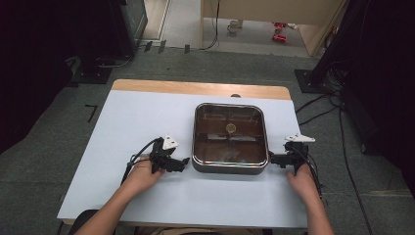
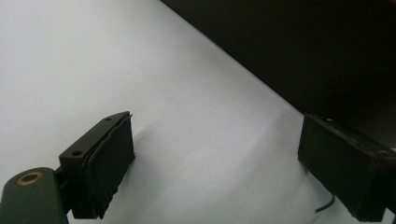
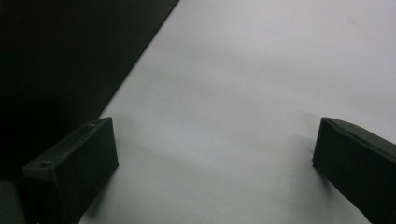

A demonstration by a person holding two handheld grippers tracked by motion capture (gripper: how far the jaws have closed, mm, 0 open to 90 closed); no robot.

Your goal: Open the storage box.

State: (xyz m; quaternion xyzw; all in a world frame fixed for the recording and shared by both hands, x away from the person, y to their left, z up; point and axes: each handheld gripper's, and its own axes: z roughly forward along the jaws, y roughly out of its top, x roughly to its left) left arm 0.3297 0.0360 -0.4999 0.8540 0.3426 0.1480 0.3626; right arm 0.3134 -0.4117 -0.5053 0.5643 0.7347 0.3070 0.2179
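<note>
Pale blue-white desk [image 1: 147,127] with a bare wooden strip along its far edge [image 1: 195,88]; grey carpet floor [image 1: 63,122] all round. Dark square pan [image 1: 230,138], glossy rim, rounded corners, slightly right of desk centre, closer to the near edge than the far one. Small round yellowish thing inside the pan [image 1: 230,128], too small to identify.

Left of the pan: wide bare desk surface, plenty of room. Behind the pan: narrower bare strip up to the wooden edge. In front of the pan: open band down to the near edge, forearms coming in there. Right of the pan: little room before the desk's right edge.

Left hand-held gripper [image 1: 184,161] just beside the pan's near-left corner, tips pointed at its wall, jaws wide apart, nothing between them; in the left gripper view [image 2: 224,172] only bare desk between the pads, dark pan wall [image 2: 299,51] close ahead. Right hand-held gripper [image 1: 272,158] just beside the pan's near-right corner, whether touching cannot be told; in the right gripper view [image 3: 215,172] jaws spread wide, holding nothing, pan wall [image 3: 60,60] dark at left.

Beyond the pan, off the desk: black equipment stands [image 1: 342,54] and cables [image 1: 318,105] on the floor at right, dark cabinet [image 1: 117,29] at left, red cans [image 1: 279,30] far back.
</note>
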